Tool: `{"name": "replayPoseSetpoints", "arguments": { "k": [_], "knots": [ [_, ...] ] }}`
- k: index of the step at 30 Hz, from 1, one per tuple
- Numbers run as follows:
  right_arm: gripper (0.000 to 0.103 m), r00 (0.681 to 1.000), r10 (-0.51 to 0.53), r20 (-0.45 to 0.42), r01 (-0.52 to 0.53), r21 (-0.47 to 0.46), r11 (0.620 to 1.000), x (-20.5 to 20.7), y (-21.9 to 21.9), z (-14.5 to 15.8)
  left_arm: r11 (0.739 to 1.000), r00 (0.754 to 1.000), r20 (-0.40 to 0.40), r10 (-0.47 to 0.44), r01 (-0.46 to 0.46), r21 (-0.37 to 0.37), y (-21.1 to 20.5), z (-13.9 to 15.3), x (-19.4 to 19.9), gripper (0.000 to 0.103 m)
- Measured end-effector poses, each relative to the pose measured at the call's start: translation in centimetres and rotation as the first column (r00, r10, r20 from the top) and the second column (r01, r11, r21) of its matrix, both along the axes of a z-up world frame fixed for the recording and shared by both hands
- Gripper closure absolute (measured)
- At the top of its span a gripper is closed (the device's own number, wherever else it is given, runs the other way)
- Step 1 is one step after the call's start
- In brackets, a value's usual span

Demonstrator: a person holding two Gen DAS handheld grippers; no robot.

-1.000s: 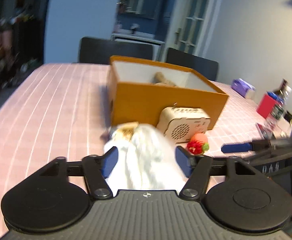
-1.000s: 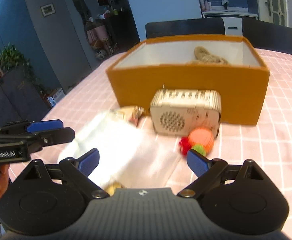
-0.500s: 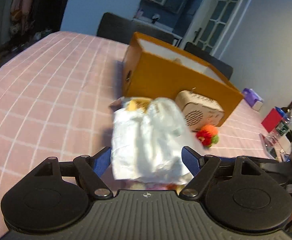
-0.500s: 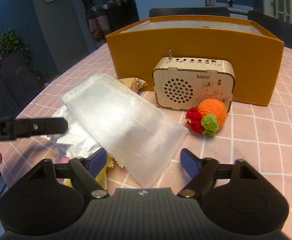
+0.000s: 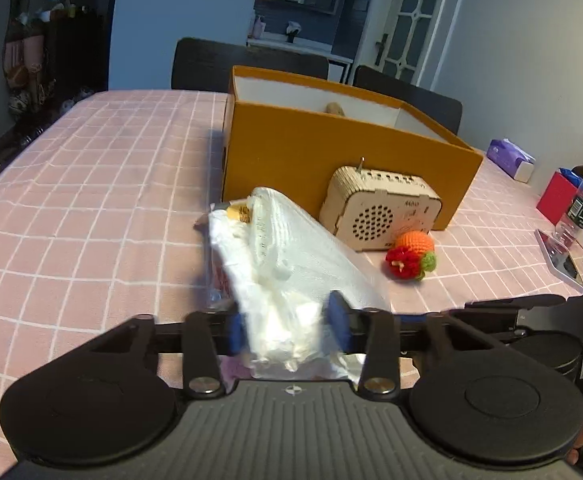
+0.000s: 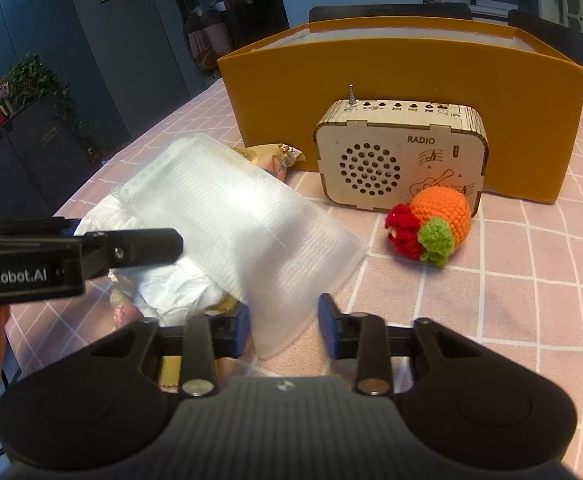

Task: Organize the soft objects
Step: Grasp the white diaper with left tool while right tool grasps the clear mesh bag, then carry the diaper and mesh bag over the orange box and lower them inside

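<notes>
A white soft packet [image 5: 287, 268] lies on the pink checked tablecloth, with snack wrappers under it. My left gripper [image 5: 287, 330] has its blue pads closing against the packet's near end. In the right wrist view the packet [image 6: 235, 216] runs between my right gripper's [image 6: 283, 330] pads, which stand narrowly apart around its corner. The left gripper [image 6: 91, 252] shows at the left there. A crocheted orange, red and green toy [image 6: 435, 224] lies right of the packet. The orange box [image 5: 331, 152] stands behind, a tan item inside.
A wooden toy radio [image 6: 399, 156] stands against the box front, next to the crocheted toy [image 5: 411, 256]. A purple tissue pack [image 5: 509, 158], red box [image 5: 557, 196] and bottle [image 5: 579, 204] sit at the table's right. Dark chairs [image 5: 247, 64] stand behind.
Both grippers have narrowed their jaws around the white packet. The right gripper dropped lower and nearer the table; the left gripper moved closer to the packet's near end.
</notes>
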State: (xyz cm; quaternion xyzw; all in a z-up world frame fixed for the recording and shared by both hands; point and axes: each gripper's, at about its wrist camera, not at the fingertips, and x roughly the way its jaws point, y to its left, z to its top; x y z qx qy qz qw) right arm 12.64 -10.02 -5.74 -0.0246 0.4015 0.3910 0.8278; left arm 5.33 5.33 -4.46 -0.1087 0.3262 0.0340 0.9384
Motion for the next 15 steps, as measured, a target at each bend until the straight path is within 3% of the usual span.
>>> {"name": "replayPoseSetpoints", "arguments": {
  "k": [2,8,15],
  "knots": [
    [0.089,1.000,0.000,-0.009,0.000,0.008,1.000,0.1,-0.2,0.1,1.000,1.000,0.003,-0.004,0.004,0.019,-0.3,0.3,0.0,0.078],
    [0.103,1.000,-0.022,-0.001,0.022,0.012,1.000,0.2,-0.9,0.7,0.999,1.000,0.014,0.007,-0.008,0.031,-0.2,0.7,-0.1,0.092],
    [0.103,0.997,-0.059,0.055,0.059,0.014,0.998,-0.4,-3.0,2.7,1.000,0.999,0.049,0.018,-0.019,0.018,-0.1,1.8,-0.5,0.096]
  ]
}}
